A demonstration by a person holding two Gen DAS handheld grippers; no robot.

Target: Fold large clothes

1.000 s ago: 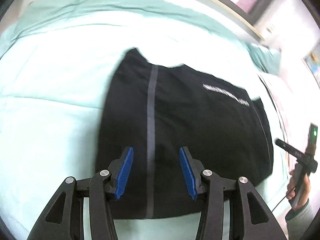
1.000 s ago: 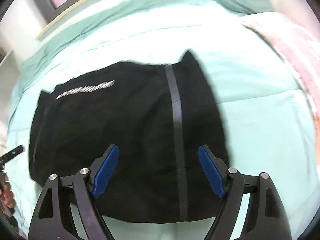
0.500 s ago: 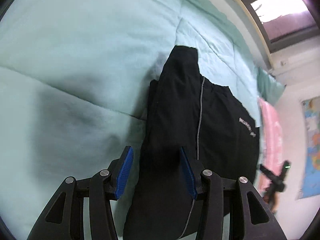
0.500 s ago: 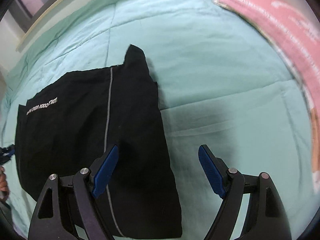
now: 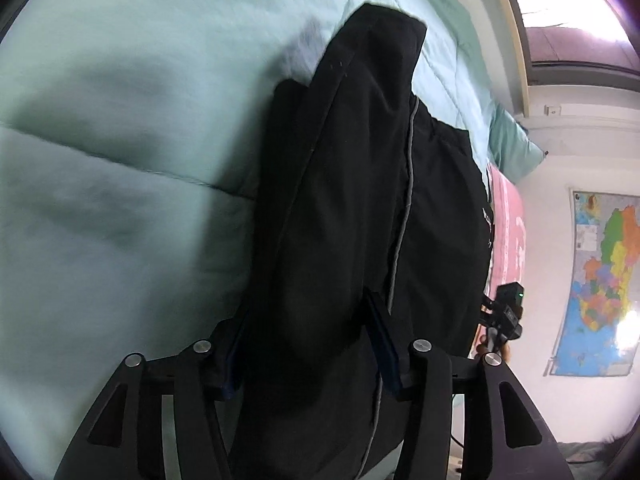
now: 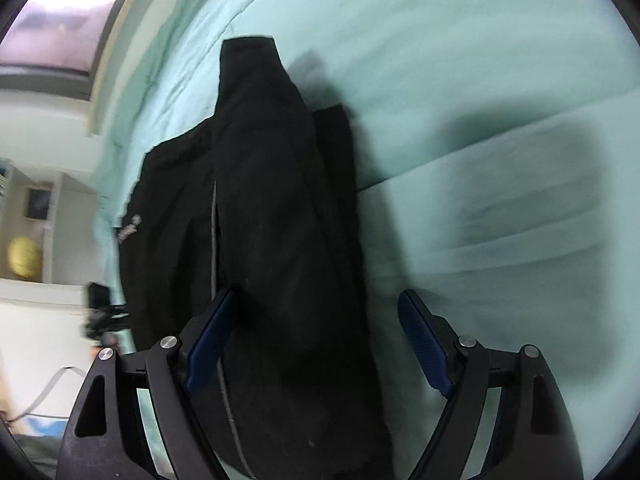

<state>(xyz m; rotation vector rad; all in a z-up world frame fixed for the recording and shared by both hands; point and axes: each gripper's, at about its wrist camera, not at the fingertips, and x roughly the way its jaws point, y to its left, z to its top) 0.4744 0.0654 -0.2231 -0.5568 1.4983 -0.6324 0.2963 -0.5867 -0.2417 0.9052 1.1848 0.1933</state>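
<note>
A folded black garment (image 5: 352,208) with a thin grey stripe and white lettering lies on a mint green bed cover (image 5: 120,160). My left gripper (image 5: 308,344) is low at the garment's near edge, jaws open, with a thick fold of cloth lying between the blue pads. The garment also shows in the right wrist view (image 6: 272,208). My right gripper (image 6: 320,340) is open wide at the garment's other near corner; the cloth's edge lies between its pads, nearer the left one.
The green bed cover (image 6: 480,100) spreads around the garment. A pink cloth (image 5: 508,220) lies beyond it. A window (image 5: 572,32) and a wall map (image 5: 600,280) are at the right. The other gripper (image 5: 504,316) shows past the garment.
Both grippers have dropped and moved outward to opposite side edges of the garment, turning to look along it. The cloth now sits between each pair of pads. Both stayed open.
</note>
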